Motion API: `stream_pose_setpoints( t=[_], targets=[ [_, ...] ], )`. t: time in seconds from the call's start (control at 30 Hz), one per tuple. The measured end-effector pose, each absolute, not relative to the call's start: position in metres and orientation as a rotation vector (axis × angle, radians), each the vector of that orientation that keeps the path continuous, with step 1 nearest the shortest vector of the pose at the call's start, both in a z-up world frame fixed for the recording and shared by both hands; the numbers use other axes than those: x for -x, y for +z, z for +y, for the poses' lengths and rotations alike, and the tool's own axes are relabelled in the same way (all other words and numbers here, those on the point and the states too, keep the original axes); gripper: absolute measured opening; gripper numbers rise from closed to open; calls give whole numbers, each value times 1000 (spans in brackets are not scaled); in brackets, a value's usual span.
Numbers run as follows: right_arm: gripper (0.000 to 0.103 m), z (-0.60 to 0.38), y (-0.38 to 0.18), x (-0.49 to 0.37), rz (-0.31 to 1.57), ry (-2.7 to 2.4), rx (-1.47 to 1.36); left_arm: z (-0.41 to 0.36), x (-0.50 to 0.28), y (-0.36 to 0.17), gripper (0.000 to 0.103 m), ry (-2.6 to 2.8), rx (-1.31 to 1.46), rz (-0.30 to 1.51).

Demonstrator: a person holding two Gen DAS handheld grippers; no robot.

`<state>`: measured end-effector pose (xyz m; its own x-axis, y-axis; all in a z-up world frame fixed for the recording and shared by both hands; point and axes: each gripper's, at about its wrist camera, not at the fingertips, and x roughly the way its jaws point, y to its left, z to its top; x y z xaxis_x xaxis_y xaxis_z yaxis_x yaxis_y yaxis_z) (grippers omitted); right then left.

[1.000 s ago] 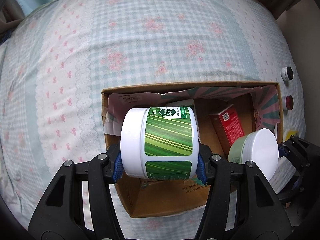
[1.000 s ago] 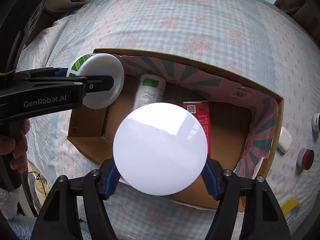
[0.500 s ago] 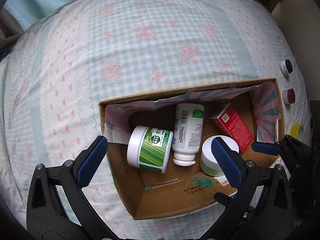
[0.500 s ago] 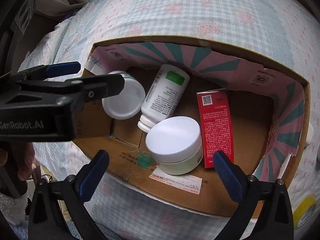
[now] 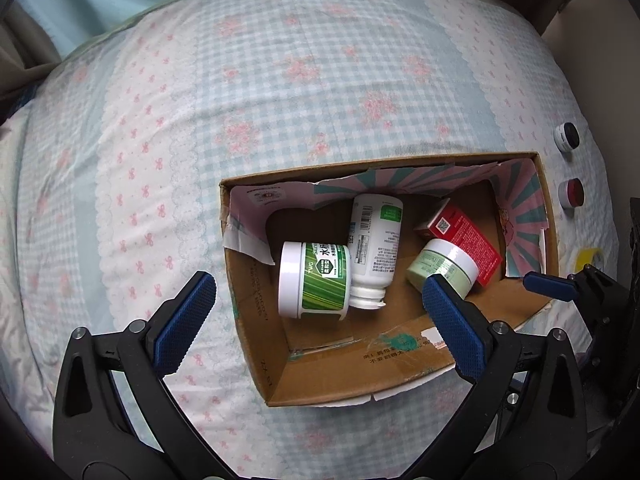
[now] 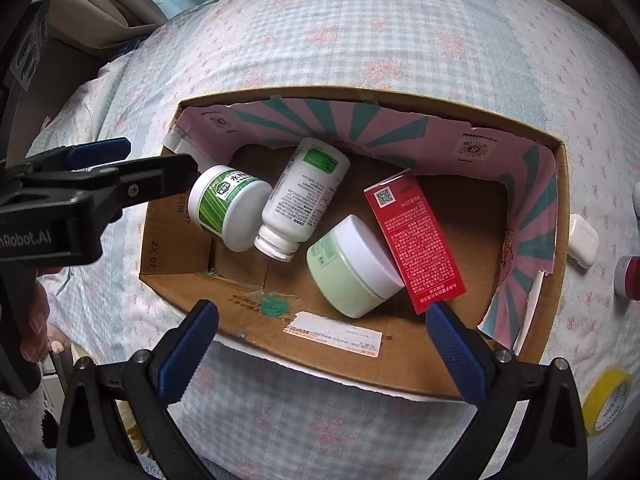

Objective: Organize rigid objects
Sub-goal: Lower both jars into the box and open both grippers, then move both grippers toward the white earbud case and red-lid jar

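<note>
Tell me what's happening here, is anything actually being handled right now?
Nothing is gripped. A person holds the left gripper and right gripper open and empty above a cardboard box on a bed. In the box lie a green-striped jar, a white bottle, a pale green jar and a red carton. Two small pots, a yellow tape roll and a white earbud case remain outside on the bedspread.
</note>
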<state>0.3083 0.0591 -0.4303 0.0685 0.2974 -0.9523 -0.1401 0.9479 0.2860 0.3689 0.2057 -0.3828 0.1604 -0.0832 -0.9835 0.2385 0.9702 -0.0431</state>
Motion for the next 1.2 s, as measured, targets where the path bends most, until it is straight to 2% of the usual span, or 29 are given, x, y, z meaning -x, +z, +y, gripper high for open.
stream_pose_setpoints(
  t=[0.3,0.63,0.9,1.2],
  targets=[
    [103,60,-373,-282,1396,342,-89,219,-329,-318,103,-184,-107,1299],
    [103,29,-280,-220,1265,233,-73,215,-252,-236,103,-170,-77,1176],
    [103,-23,-230,-167,1183,56,-66,172,-200,-196,103,-206,-128,1063],
    [103,-112,-218,-123,1159,-76,-132,91,-172,-187,103,-290,-164,1043]
  ],
)
